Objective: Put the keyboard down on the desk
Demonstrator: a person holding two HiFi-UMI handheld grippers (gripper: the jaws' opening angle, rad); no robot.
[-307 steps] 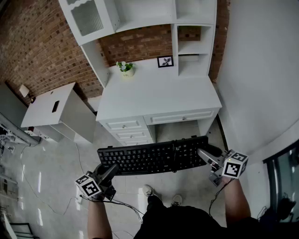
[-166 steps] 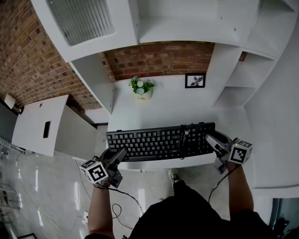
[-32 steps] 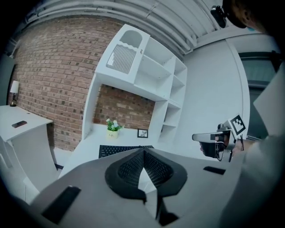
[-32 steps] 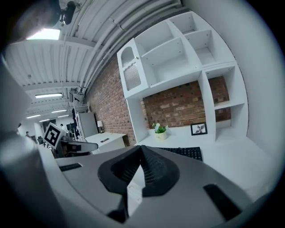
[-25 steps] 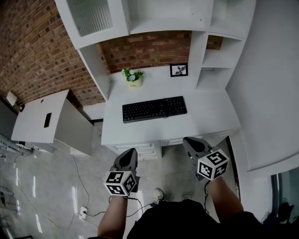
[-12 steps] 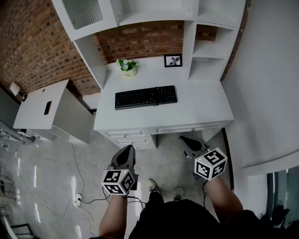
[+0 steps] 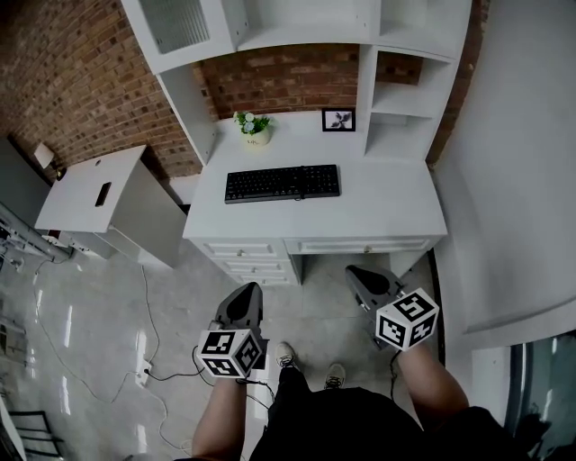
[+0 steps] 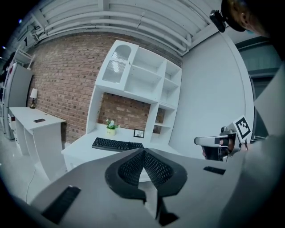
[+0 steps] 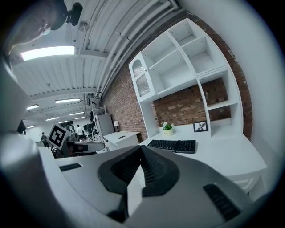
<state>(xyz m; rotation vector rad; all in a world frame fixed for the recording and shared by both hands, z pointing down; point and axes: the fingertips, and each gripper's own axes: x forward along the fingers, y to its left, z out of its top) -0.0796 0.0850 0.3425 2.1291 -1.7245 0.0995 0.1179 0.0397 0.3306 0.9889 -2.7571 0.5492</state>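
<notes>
A small pale pot (image 7: 256, 137) at the back of the white wooden desk (image 7: 387, 207) holds a green plant with white flowers. The desk's four drawers, three stacked (image 7: 245, 261) and one wide (image 7: 360, 245), are closed, so their contents are hidden, and nothing can be made out behind the ribbed glass cupboard door (image 7: 175, 20) of the hutch. One long black keyboard (image 7: 282, 183) lies flat on the desktop, in front of the pot and one small framed picture (image 7: 338, 120). The two grippers hang over the floor, well apart from the desk: the left gripper (image 7: 247, 293) and right gripper (image 7: 360, 275) both have their jaws clenched together with nothing between them.
</notes>
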